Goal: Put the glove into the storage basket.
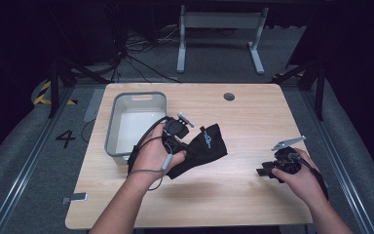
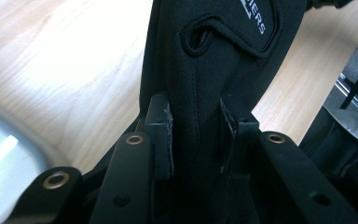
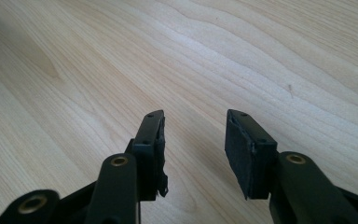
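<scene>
The high view is showing the whole tabletop (image 1: 233, 180): the left gripper (image 1: 187, 146) is gripping a black fabric pouch (image 1: 202, 146), with a grey bin (image 1: 136, 122) just behind and to its left, while the right gripper (image 1: 263, 171) is sitting well apart to the right, low over bare wood. The left gripper view is giving what that view cannot: the pouch (image 2: 200, 93) is running up between the two pads (image 2: 161, 135), which are pressing on it from both sides, the jaws standing partly closed around the fabric. White lettering and a stitched loop are showing on the pouch ahead of the gripper, and a pale edge of the bin (image 2: 4, 154) is lying at its lower left. The right gripper view is showing the right gripper (image 3: 193, 140) with jaws standing well apart, nothing between them, only wood grain beyond. The pouch is hanging from the left gripper, just right of the bin.
</scene>
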`<state>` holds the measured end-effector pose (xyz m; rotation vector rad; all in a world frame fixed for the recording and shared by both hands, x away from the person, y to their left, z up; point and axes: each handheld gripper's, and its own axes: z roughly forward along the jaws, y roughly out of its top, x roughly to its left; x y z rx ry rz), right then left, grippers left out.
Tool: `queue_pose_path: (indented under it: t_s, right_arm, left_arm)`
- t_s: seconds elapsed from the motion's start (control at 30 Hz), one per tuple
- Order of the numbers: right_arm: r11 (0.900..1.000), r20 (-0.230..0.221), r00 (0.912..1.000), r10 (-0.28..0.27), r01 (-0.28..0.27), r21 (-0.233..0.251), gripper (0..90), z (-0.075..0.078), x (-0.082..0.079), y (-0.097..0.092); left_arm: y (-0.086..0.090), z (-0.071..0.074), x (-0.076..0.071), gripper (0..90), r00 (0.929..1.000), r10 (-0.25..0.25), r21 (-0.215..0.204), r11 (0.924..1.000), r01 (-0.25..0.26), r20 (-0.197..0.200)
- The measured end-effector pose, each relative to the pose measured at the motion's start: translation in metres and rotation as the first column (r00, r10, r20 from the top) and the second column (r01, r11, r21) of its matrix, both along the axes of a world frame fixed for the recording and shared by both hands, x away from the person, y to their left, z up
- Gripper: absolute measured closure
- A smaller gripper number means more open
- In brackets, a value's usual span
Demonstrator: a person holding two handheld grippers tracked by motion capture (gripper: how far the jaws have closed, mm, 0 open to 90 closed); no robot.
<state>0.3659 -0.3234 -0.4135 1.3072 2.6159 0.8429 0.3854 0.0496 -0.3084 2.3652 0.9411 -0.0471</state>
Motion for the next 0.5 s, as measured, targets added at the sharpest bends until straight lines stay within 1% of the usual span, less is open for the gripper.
queue_pose_path:
  t_s: [0.07, 0.3, 0.43, 0.5]
  right_arm:
    - [1.0, -0.002, 1.0, 0.004, -0.004, -0.002, 58.3, -0.001, -0.001, 0.001]
    - [0.9998, -0.004, 0.9998, -0.02, 0.02, 0.002, 57.5, -0.002, -0.004, -0.005]
    - [0.9994, -0.007, 0.9994, -0.035, 0.035, 0.0, 57.3, -0.003, -0.007, -0.009]
    - [0.9992, -0.01, 0.9992, -0.039, 0.039, -0.002, 57.3, -0.003, -0.008, -0.01]
  left_arm:
    - [0.005, 0.005, 0.002, 68.9, 0.9999, 0.012, -0.005, 0.9999, -0.012, 0.0]
    - [0.023, 0.018, 0.015, 68.9, 0.9976, 0.069, -0.033, 0.9971, -0.069, -0.002]
    - [0.034, 0.024, 0.025, 68.9, 0.9944, 0.106, -0.032, 0.9939, -0.105, 0.003]
    - [0.039, 0.025, 0.03, 68.9, 0.9912, 0.132, -0.031, 0.9908, -0.132, 0.007]
